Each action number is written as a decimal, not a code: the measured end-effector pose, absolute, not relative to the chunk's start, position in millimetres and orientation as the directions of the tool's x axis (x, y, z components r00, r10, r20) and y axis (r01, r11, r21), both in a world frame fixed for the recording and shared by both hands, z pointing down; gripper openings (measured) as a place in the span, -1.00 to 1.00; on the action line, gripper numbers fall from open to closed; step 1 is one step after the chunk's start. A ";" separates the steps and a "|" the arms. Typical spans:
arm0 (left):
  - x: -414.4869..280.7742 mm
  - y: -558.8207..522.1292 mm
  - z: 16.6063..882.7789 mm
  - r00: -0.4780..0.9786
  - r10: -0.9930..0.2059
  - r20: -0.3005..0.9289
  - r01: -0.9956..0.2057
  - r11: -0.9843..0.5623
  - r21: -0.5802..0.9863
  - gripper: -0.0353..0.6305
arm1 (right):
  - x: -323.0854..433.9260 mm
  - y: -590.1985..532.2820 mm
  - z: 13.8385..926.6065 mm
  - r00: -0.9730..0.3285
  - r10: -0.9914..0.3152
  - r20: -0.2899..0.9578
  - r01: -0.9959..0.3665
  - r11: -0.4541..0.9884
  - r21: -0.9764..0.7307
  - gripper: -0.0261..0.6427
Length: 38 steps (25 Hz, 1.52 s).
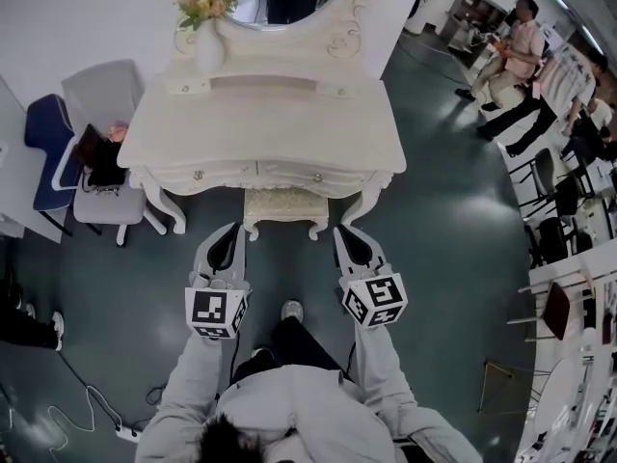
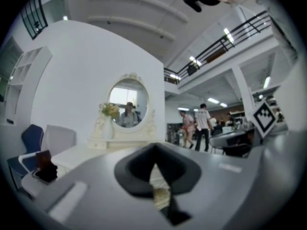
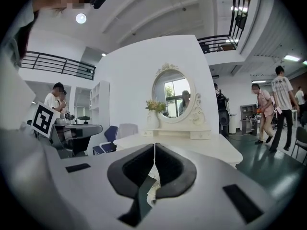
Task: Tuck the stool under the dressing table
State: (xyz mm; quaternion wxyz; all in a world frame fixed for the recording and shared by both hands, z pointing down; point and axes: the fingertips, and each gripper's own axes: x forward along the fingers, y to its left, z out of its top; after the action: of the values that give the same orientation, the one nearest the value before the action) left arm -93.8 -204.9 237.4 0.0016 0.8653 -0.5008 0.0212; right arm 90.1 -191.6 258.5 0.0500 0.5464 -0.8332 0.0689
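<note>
Head view: stool (image 1: 282, 204) ahead, midway between left fingers (image 1: 228, 244) and right fingers (image 1: 353, 245), both clenched empty; long axis crosswise, mostly under counter (image 1: 260, 133).

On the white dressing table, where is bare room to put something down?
The white tabletop is bare from its front edge to the oval mirror's base. Only the back left corner is crowded, by the white vase of flowers.

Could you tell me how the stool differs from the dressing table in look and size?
The dressing table is far larger than the stool. The dressing table's top is smooth and plain, while the stool's seat is patterned. Both are cream-white with curved legs.
</note>
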 end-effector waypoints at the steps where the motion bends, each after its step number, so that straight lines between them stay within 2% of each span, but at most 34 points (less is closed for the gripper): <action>1: -94.8 -202.7 232.3 0.496 -0.868 0.032 -0.868 -0.496 -0.023 -0.87 | 88.8 -189.0 252.6 -0.398 -0.905 0.149 -0.917 0.394 -0.056 -0.94; 17: -122.8 -161.6 174.5 0.466 -0.883 -0.060 -0.885 -0.464 -0.053 -0.87 | 84.6 -137.8 180.0 -0.360 -0.933 0.031 -0.933 0.360 0.016 -0.93; 38: -153.5 -112.0 137.9 0.463 -0.877 -0.130 -0.886 -0.462 -0.034 -0.87 | 59.7 -87.6 146.2 -0.330 -0.942 -0.052 -0.943 0.327 0.058 -0.93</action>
State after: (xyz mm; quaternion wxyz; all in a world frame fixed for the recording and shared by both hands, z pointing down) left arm -153.5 -112.0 137.9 -0.0482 0.8538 -0.5162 -0.0467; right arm 59.7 -87.6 146.2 -0.0044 0.5786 -0.8147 -0.0388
